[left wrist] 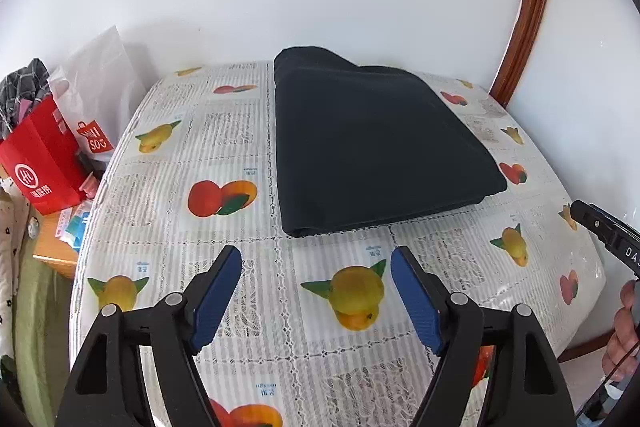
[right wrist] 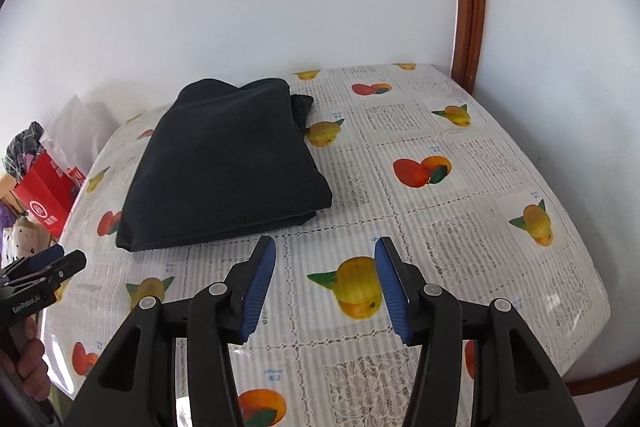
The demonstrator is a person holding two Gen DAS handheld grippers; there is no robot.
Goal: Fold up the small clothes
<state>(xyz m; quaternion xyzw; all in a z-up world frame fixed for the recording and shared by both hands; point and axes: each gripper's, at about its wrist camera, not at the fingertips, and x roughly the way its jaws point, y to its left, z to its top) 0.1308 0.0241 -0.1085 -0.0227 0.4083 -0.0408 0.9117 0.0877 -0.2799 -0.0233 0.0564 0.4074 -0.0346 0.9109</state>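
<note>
My left gripper [left wrist: 316,291] and right gripper [right wrist: 325,285] both hang spread and empty over the fruit-print tablecloth [left wrist: 224,147], holding nothing. The dark garment [left wrist: 372,147] lies in a thick rectangle at centre frame in the left view, upper left of centre in the right view [right wrist: 224,163]. I judge it nearly done — if another fold is wanted, I'd pinch both near corners through every layer, lift evenly and lay them flat.

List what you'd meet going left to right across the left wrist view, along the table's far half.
Red paper bag → white plastic bag → folded dark garment → the right claw's tip at the edge.
</note>
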